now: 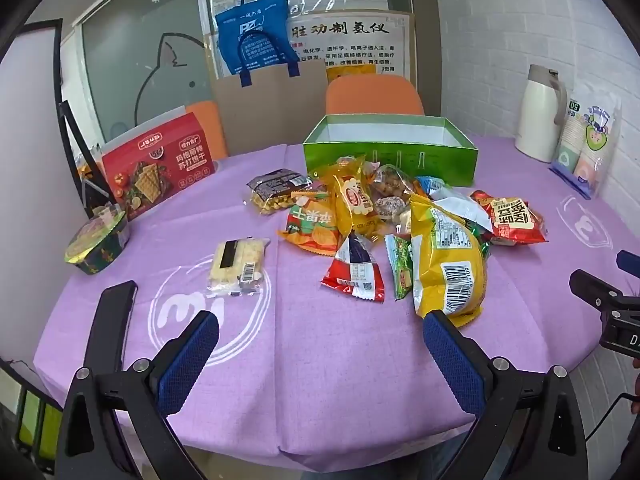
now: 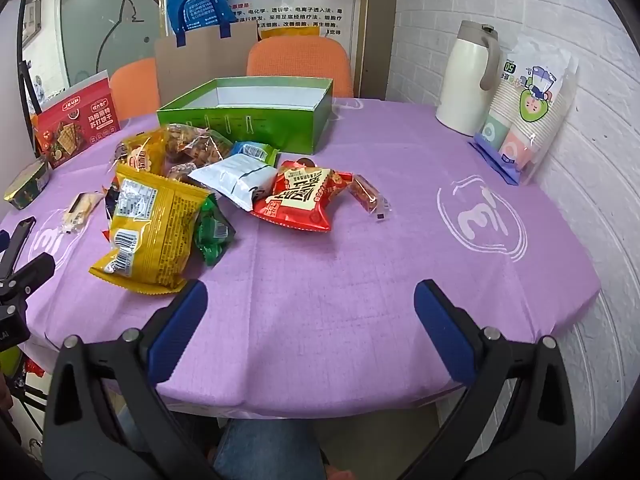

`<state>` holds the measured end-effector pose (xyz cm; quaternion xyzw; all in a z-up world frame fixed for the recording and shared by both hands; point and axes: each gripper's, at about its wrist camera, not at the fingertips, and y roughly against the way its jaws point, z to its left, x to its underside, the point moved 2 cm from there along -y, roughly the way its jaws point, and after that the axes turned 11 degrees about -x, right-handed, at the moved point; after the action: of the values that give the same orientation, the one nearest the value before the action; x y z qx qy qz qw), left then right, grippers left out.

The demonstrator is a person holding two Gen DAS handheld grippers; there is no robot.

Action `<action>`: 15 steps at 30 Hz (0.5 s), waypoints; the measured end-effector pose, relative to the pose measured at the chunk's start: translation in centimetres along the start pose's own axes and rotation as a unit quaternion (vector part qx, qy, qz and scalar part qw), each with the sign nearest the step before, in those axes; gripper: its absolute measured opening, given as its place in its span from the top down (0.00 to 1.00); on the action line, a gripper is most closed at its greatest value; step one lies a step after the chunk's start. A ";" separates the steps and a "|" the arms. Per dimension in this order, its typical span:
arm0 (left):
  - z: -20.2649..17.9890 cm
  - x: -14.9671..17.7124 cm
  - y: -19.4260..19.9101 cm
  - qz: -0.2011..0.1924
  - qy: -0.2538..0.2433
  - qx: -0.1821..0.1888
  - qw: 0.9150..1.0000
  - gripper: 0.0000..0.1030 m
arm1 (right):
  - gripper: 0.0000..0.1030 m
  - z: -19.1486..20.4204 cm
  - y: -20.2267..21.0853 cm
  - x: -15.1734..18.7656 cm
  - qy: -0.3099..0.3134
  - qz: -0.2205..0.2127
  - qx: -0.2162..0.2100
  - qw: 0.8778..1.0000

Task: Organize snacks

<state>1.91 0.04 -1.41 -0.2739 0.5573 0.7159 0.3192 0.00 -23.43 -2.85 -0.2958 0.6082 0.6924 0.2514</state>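
The table [image 1: 320,340], under a purple cloth, carried everything inspected. At its far side stood the green box [image 1: 390,156], open at the top and showing a bare white interior; no snack was seen inside it. On that evidence the sorting had not begun, and the whole heap remained to be moved.

The red cracker box [image 1: 156,164] stood upright at the far left, apart from the heap. The snack heap lay between the green box and the near edge, packets overlapping. The largest, a yellow bag [image 1: 448,256], lay flat, barcode side up, its long axis running from the near edge back toward the green box. The red packet [image 2: 304,196] lay at the heap's right side. A foil-lidded bowl [image 1: 98,244] sat at the left edge. A pale wafer bar [image 1: 238,264] lay alone, left of the heap, long axis also running near-to-far.

The left tongs [image 1: 320,344] were spread wide and empty, above the near cloth. The right tongs [image 2: 310,316] were likewise spread and empty.
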 end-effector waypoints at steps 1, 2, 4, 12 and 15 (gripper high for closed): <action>0.0 0.0 0.0 0.000 0.000 0.000 1.000 0.00 | 0.00 -0.1 -0.2 -0.3 0.000 -0.001 0.000 1.000; 0.0 -0.1 0.2 0.001 0.000 -0.001 1.000 0.00 | 0.00 -0.2 -0.2 -0.3 0.000 -0.001 0.000 1.000; 0.2 -0.1 0.0 0.001 0.002 0.000 1.000 0.00 | 0.00 -0.4 -0.2 -0.4 0.001 -0.002 0.001 1.000; 0.1 0.2 0.0 0.002 0.006 0.000 1.000 0.00 | 0.00 0.5 0.0 -0.3 0.006 -0.002 0.003 1.000; 0.1 0.2 0.0 0.003 0.006 0.001 1.000 0.00 | 0.00 0.6 0.1 -0.2 0.007 -0.004 0.002 1.000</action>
<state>1.75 0.14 -1.55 -0.2764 0.5607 0.7146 0.3139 0.05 -22.83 -2.57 -0.3021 0.6101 0.6883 0.2504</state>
